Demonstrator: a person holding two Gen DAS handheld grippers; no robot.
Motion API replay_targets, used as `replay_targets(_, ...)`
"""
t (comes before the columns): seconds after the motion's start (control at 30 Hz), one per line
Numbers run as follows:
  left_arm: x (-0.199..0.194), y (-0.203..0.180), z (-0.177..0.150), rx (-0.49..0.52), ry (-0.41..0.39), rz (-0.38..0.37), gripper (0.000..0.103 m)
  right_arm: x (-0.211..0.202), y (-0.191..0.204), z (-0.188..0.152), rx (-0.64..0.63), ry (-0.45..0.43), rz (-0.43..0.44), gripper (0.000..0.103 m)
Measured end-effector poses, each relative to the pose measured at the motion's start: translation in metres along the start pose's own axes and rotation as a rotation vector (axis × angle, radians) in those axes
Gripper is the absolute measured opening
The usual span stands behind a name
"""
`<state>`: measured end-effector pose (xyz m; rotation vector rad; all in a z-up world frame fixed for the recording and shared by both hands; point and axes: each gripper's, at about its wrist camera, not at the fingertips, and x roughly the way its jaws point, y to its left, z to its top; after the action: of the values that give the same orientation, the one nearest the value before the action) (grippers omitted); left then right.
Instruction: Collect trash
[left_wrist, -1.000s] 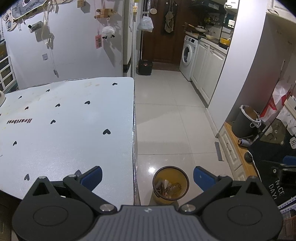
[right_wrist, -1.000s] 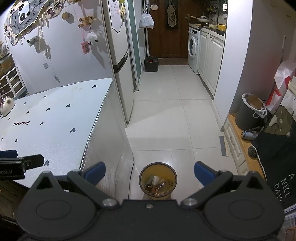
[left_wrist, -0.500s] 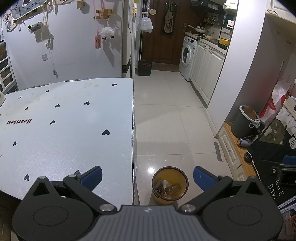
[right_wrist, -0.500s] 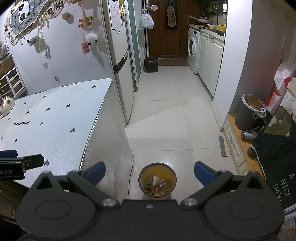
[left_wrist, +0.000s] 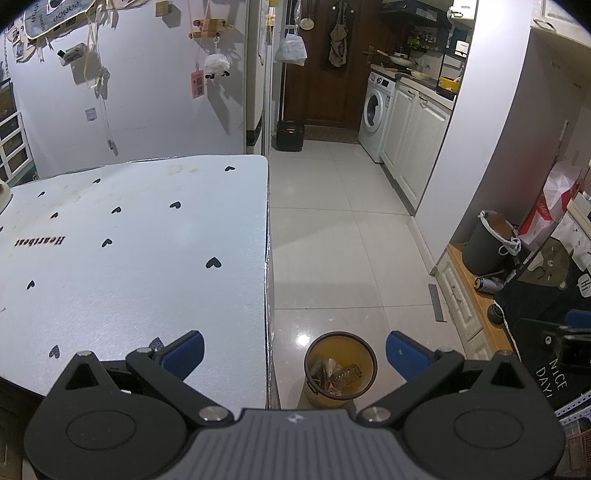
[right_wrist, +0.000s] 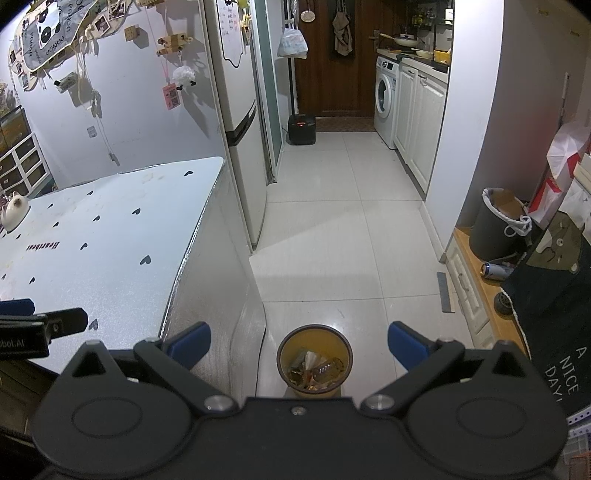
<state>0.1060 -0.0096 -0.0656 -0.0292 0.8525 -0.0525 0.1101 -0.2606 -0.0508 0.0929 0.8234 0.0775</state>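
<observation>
Left gripper (left_wrist: 294, 349): held level over the table's corner, blue-tipped fingers spread wide, nothing between them.
Right gripper (right_wrist: 299, 342): raised above the floor beside the table, fingers likewise spread and empty.
Yellow bin (right_wrist: 314, 360): on the floor below, seen between the fingertips in both views, against the table's side, trash (right_wrist: 317, 369) inside.
Table (left_wrist: 129, 258): white cloth with black hearts, left of the bin.
Grey bucket (right_wrist: 496, 225): far right, well apart.

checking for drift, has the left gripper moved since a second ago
Barely. The left gripper has eased slightly left: the yellow bin sits a touch further right against the fingers, and the table edge hardly shifts.
</observation>
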Motion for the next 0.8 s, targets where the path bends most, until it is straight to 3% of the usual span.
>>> replay_targets(0.8,-0.0011,-0.0012,-0.0008,0.001,-0.001,-0.001,0.103,-0.0020,-0.0016,0.0005,0.002,-0.003,-0.004,0.103)
